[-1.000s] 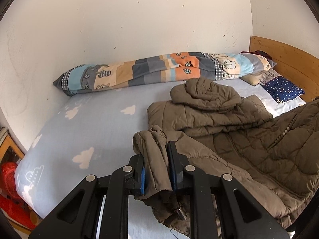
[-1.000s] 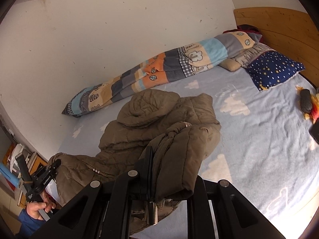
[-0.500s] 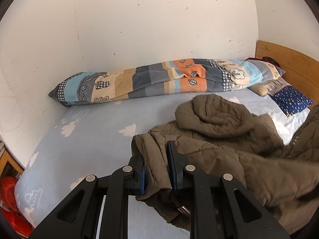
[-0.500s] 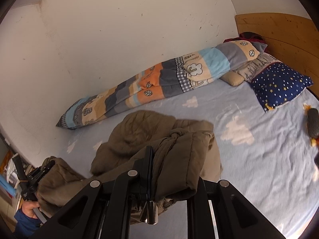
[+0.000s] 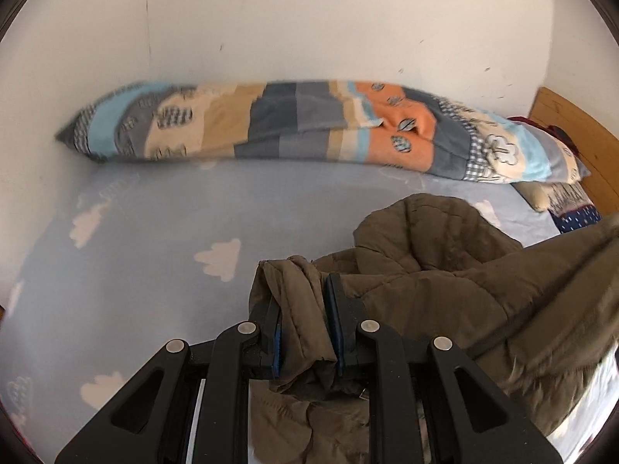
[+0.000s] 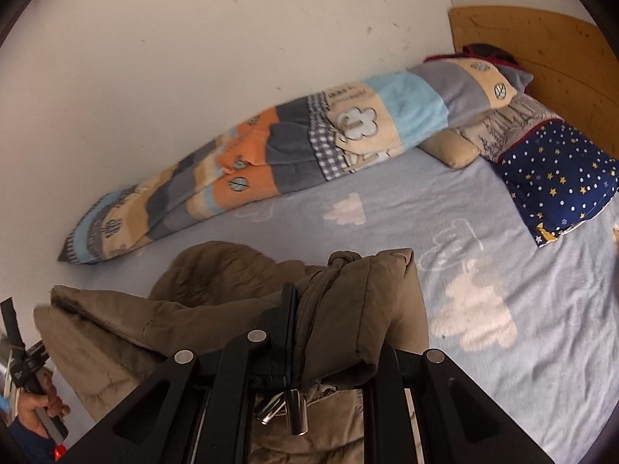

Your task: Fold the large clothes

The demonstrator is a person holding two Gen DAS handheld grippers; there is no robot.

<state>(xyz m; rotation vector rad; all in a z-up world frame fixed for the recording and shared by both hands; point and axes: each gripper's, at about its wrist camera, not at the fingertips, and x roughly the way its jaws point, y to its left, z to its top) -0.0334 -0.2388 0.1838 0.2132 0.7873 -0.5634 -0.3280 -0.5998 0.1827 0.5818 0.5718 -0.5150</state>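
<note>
A large olive-brown quilted jacket (image 5: 445,282) hangs stretched between both grippers above the light blue bed. My left gripper (image 5: 303,309) is shut on a bunched corner of its hem. In the right wrist view my right gripper (image 6: 321,309) is shut on the other hem corner of the jacket (image 6: 232,297), the fabric draping over its right finger. The hood (image 5: 425,228) rests on the sheet ahead. The left hand and its gripper handle (image 6: 27,371) show at the lower left of the right wrist view.
A long patchwork bolster (image 5: 294,127) lies along the white wall. A navy star pillow (image 6: 557,178) and a beige cushion (image 6: 450,149) sit by the wooden headboard (image 6: 541,42). The cloud-print sheet (image 5: 135,251) spreads left of the jacket.
Both grippers have carried the jacket's hem forward toward the wall and the hood. The jacket's body has lifted off the sheet and is doubling over. The bolster looms closer in both views.
</note>
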